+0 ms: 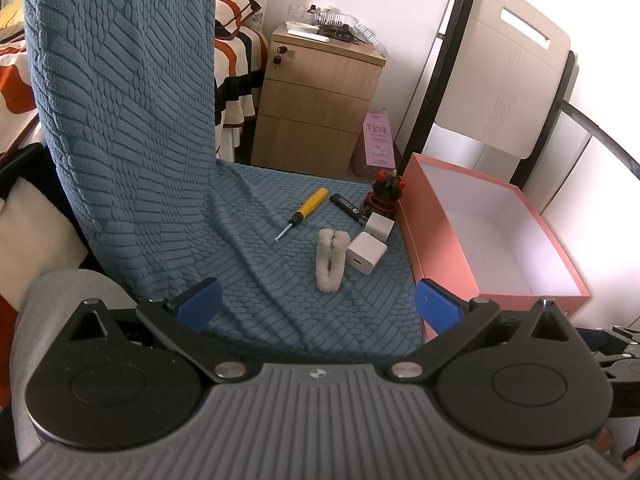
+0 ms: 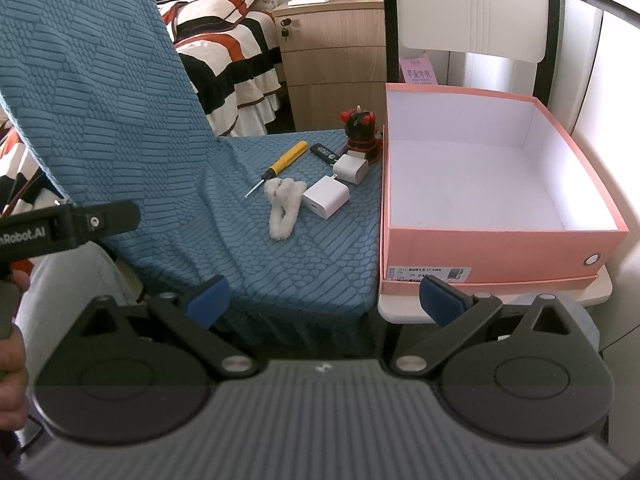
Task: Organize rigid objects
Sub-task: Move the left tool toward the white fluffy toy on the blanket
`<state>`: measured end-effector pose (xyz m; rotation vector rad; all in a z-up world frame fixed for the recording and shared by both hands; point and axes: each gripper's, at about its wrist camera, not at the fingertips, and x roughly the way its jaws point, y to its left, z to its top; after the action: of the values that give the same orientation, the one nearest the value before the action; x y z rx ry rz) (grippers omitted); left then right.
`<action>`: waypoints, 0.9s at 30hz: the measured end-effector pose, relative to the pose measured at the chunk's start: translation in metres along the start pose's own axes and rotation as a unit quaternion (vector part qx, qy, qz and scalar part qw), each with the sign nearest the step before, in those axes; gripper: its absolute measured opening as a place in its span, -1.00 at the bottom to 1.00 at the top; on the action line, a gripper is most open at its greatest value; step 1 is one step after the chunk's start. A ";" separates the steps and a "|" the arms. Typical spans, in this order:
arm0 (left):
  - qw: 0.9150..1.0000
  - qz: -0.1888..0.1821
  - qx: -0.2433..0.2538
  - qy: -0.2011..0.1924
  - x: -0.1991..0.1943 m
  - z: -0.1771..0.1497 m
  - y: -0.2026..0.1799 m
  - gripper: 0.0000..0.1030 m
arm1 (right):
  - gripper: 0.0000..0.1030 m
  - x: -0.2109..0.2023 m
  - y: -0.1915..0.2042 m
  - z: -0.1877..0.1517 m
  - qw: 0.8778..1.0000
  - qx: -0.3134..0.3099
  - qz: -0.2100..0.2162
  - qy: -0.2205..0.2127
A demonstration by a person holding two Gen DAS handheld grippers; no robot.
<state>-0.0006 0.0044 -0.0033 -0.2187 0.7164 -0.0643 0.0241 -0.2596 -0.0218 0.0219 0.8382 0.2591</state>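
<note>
On a blue-covered chair seat (image 1: 280,304) (image 2: 312,264) lie a yellow screwdriver (image 1: 304,210) (image 2: 282,166), a black stick (image 1: 348,205) (image 2: 323,152), two white chargers (image 1: 366,253) (image 1: 380,227) (image 2: 326,199) (image 2: 352,168), a white fluffy piece (image 1: 331,260) (image 2: 283,206) and a red-and-black toy (image 1: 386,194) (image 2: 361,132). An empty pink box (image 1: 444,240) (image 2: 500,244) stands to their right. My left gripper (image 1: 320,306) hangs open short of the fluffy piece. My right gripper (image 2: 324,304) is open over the seat's front edge. Both hold nothing.
The blue cover runs up the chair back (image 1: 120,100) (image 2: 92,92). Behind stand a wooden drawer unit (image 1: 320,96) (image 2: 332,52), a striped bed (image 1: 236,60) (image 2: 228,52) and a folded white chair (image 1: 504,80) (image 2: 472,8). The left gripper's body (image 2: 68,226) and a hand show in the right wrist view.
</note>
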 end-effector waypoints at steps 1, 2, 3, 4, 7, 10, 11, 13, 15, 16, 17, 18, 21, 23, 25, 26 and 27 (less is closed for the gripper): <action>1.000 0.000 0.000 0.001 0.000 0.000 0.000 1.00 | 1.00 0.000 0.000 0.000 1.000 0.000 0.000 0.000; 1.000 0.000 0.000 0.001 0.000 0.000 0.000 1.00 | 1.00 0.000 0.000 0.000 1.000 0.000 0.000 0.000; 1.000 0.001 0.000 0.001 0.000 -0.001 0.000 1.00 | 1.00 0.000 -0.001 0.000 1.000 0.001 0.000 0.001; 1.000 0.001 0.000 0.002 0.000 -0.001 0.000 1.00 | 1.00 0.000 -0.001 0.000 1.000 0.001 0.000 0.002; 1.000 0.001 0.001 0.001 0.000 -0.001 0.000 1.00 | 1.00 0.000 -0.001 0.000 1.000 0.002 0.000 0.002; 1.000 0.000 0.000 0.002 0.000 -0.001 0.000 1.00 | 1.00 0.000 -0.001 0.000 1.000 0.003 0.001 0.002; 1.000 0.000 0.000 0.002 0.001 -0.002 0.000 1.00 | 1.00 0.000 -0.001 0.000 1.000 0.003 0.000 0.002; 1.000 -0.001 0.002 0.004 0.002 -0.003 0.000 1.00 | 1.00 0.000 -0.002 0.000 1.000 0.004 0.000 0.002; 1.000 -0.002 0.003 0.004 0.002 -0.003 0.001 1.00 | 1.00 0.001 -0.003 0.000 1.000 0.006 0.001 0.003; 1.000 -0.001 0.003 0.004 0.003 -0.003 0.001 1.00 | 1.00 0.002 -0.003 0.000 1.000 0.006 0.000 0.003; 1.000 -0.003 0.005 0.005 0.003 -0.003 0.001 1.00 | 1.00 0.003 -0.003 0.000 1.000 0.008 -0.001 0.004; 1.000 -0.004 0.009 0.006 0.004 -0.003 0.002 1.00 | 1.00 0.004 -0.004 0.000 1.000 0.009 -0.001 0.005; 1.000 0.007 0.010 0.007 0.006 0.000 0.007 1.00 | 1.00 0.005 -0.005 -0.001 1.000 0.008 -0.002 0.009; 1.000 0.008 0.007 0.005 0.007 0.001 0.010 1.00 | 1.00 0.007 -0.005 -0.001 1.000 0.008 -0.003 0.011; 1.000 0.010 0.007 0.005 0.009 0.002 0.011 1.00 | 1.00 0.009 -0.004 -0.001 1.000 0.008 -0.004 0.013; 1.000 0.010 0.008 0.006 0.010 0.001 0.011 1.00 | 1.00 0.010 -0.004 -0.001 1.000 0.008 -0.005 0.013; 1.000 0.010 0.010 0.008 0.012 0.001 0.011 1.00 | 1.00 0.010 -0.003 -0.002 1.000 0.007 -0.004 0.013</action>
<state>0.0093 0.0135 -0.0127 -0.1914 0.7342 -0.0541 0.0304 -0.2605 -0.0309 0.0289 0.8653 0.2452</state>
